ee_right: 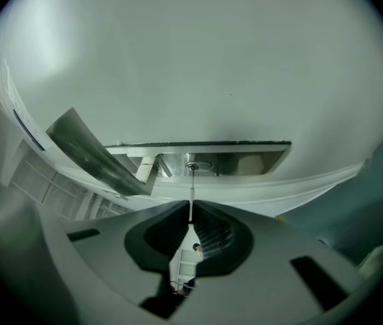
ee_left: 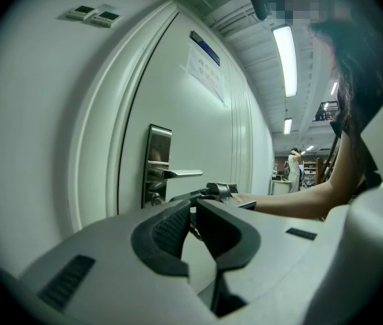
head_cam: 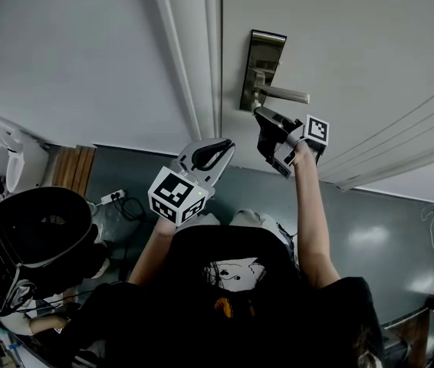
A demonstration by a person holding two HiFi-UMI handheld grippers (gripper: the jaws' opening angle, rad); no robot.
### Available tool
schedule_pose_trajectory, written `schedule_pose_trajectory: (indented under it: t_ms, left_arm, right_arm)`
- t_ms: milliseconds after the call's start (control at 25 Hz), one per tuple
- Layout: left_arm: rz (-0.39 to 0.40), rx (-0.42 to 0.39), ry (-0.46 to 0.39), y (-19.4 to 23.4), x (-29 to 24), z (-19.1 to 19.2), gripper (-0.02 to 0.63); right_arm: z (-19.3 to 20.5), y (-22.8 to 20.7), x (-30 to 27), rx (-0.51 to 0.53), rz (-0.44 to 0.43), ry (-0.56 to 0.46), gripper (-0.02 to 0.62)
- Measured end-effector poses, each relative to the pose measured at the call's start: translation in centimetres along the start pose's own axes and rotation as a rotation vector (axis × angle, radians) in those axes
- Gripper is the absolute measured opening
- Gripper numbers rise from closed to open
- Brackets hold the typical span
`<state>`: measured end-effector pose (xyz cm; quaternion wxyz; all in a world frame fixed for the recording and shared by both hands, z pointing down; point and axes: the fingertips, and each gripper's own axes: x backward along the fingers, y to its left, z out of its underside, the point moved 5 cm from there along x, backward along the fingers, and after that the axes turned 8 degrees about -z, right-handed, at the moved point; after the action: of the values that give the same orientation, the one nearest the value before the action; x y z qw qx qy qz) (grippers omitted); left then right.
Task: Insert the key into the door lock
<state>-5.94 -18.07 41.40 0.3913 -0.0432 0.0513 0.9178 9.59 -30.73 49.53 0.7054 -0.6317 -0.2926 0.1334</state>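
Right gripper view: key, pinched in right gripper, is being entered at lock; straight pushing is being called for. Left gripper jaws together, empty.

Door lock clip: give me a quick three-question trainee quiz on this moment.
1. True or false: the right claw is shut on the key.
2. The key's tip is: A) at the keyhole beneath the lever handle; B) hanging in mid-air; C) hidden from view.
3. Short answer: which claw is shut and off the lock?

Key: 1 true. 2 A. 3 the left claw.
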Motion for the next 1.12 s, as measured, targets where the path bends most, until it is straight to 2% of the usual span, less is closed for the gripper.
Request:
schedule_pose_trajectory:
  t_ms: [280,520,680,920,1120]
  left_arm:
    - [0.007,0.001,0.009,-0.3,-0.3,0.2,0.032]
    - [-0.002,0.001,0.014,-0.4,-0.2,0.2,0.032]
    - [-0.023,0.005,0.027,-0.2,0.4,0.2,0.032]
    - [-0.024,0.012,0.036,-0.3,0.6,0.3,0.032]
    - [-0.004,0.016,0.047,-0.8,0.3,0.4,0.032]
  right_arm:
    - [0.0,0.2,-0.3,0.027,0.003,0.02,0.021]
    - [-1.4,0.0,-1.2,-0.01,-0.046,-0.048,0.025]
    - [-1.4,0.0,-1.4,0.008,-0.07,-0.053,0.028]
    - [-1.0,0.6,-1.2,0.148,-0.063,-0.071,0.031]
    - [-0.5,0.8,-0.3,0.159,-0.041,-0.088,0.043]
